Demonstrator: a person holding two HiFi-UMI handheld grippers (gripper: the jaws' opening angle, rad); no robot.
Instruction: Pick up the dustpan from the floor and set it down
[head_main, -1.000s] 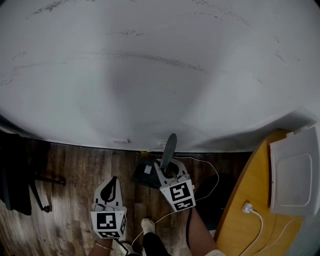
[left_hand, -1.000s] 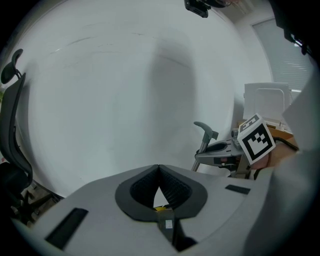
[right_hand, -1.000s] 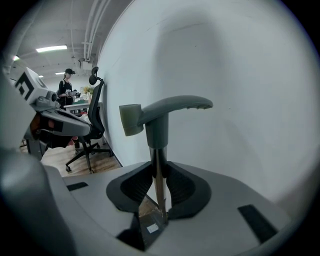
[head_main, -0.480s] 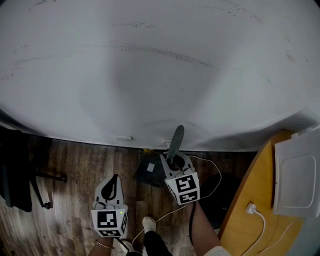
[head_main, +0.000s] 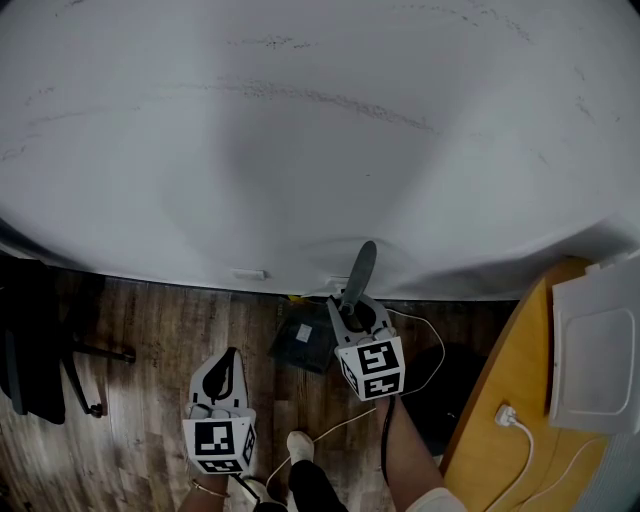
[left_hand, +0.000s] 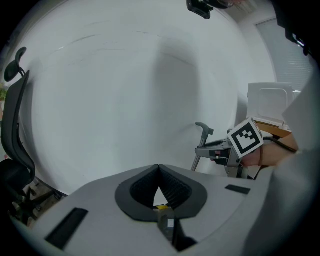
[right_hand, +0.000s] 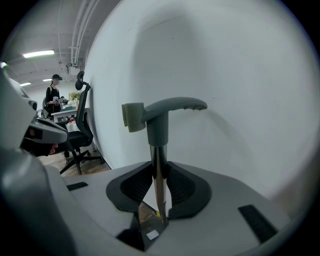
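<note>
Dustpan (head_main: 303, 345), one, shaft clamped in right gripper (head_main: 350, 308), left gripper (head_main: 231, 355) closed

Right gripper (head_main: 351, 308) clamps dustpan handle (head_main: 359, 268); left gripper (head_main: 232, 357) fingers (left_hand: 176, 188) together.

Long-handled dustpan (head_main: 303, 346): dark pan w/ white label, thin metal pole, grey T-shaped grip (right_hand: 165, 112) on top. Approx upright, pole pinched btwn right gripper (head_main: 351, 316) jaws. Head view: pan at 6 o'clock, near wall (head_main: 300, 150) base; grip leans twd 1 o'clock.
</note>
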